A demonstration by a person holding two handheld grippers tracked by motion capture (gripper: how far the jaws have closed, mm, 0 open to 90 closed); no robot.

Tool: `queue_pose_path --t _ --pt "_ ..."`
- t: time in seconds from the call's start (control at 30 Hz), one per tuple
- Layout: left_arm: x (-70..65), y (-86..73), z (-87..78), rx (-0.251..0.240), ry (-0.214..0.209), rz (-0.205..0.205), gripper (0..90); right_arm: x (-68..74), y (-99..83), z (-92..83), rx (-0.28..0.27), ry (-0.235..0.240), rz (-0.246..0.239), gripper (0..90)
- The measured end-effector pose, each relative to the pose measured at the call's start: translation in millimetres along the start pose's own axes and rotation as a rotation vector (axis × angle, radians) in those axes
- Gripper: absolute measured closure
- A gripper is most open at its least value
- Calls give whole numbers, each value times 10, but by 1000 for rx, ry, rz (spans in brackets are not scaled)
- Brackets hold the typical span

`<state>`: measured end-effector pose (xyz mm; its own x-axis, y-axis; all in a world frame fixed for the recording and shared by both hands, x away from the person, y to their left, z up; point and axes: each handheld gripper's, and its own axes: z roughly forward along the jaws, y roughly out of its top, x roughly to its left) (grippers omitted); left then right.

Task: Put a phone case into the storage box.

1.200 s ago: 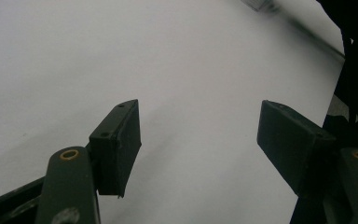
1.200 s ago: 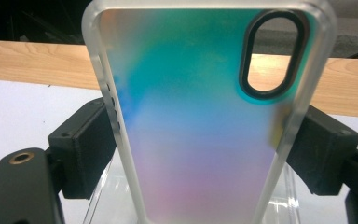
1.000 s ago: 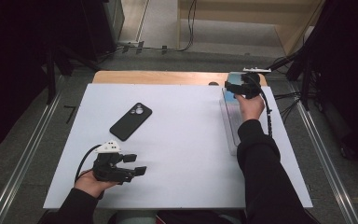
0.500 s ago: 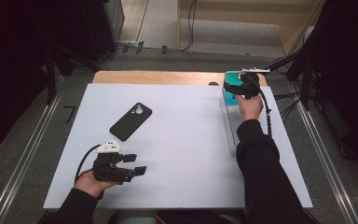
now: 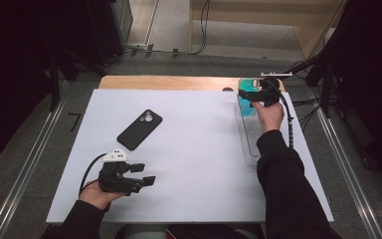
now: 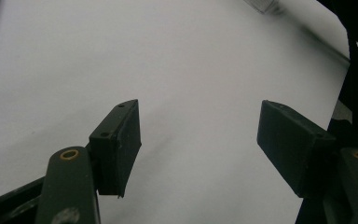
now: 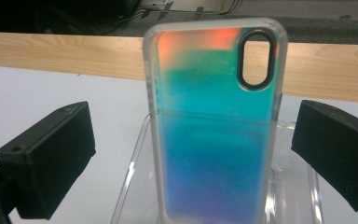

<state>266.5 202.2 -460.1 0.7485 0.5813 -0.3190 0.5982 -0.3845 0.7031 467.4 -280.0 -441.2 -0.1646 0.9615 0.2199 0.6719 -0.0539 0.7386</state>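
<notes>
The iridescent phone case (image 7: 214, 126) stands upright in a clear tray (image 5: 248, 139) at the table's far right; its lower end is cut off in the right gripper view. The right gripper (image 5: 258, 93) has just been opening: its jaws stand wide, the case between them, untouched. The left gripper (image 5: 142, 175) rests near the front edge, jaws apart, holding nothing. A black phone (image 5: 139, 129) lies on the white table (image 5: 199, 164). The surrounding room is dark, with its details indistinct.
</notes>
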Motion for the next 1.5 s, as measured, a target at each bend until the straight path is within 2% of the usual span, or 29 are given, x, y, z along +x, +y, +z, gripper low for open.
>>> queue_pose_path --t 0.13,0.23,0.43,0.63,0.7,0.77,0.83,0.97,1.07,1.17,1.3,1.5 --pt "12 19 0 0 -5 -22 309 23 1 -141 34 -10 -14 0" --pt "15 33 -3 -3 -6 -30 309 41 -9 -245 32 5 -11 0" --pt "33 55 6 3 -4 -26 309 147 -43 -429 52 77 -55 0" --pt "61 82 3 6 3 -34 309 255 -86 -557 44 149 -80 0" --pt "74 93 4 12 -2 -55 309 307 -114 -591 48 173 -98 104" --pt "87 101 4 12 -6 -72 309 385 -151 -616 57 178 -139 122" --pt "96 109 1 9 -8 -78 309 435 -180 -630 60 205 -154 123" --pt "106 111 7 10 -1 -73 308 530 -248 -683 53 254 -186 193" --pt "111 115 4 8 -3 -62 309 583 -310 -718 50 295 -188 214" --pt "116 119 -20 0 -4 -66 308 633 -361 -720 53 331 -197 222" --pt "120 120 -34 -2 0 -61 308 710 -432 -727 68 354 -217 225" --pt "134 121 -48 -6 -1 -57 308 816 -583 -828 95 423 -242 225"
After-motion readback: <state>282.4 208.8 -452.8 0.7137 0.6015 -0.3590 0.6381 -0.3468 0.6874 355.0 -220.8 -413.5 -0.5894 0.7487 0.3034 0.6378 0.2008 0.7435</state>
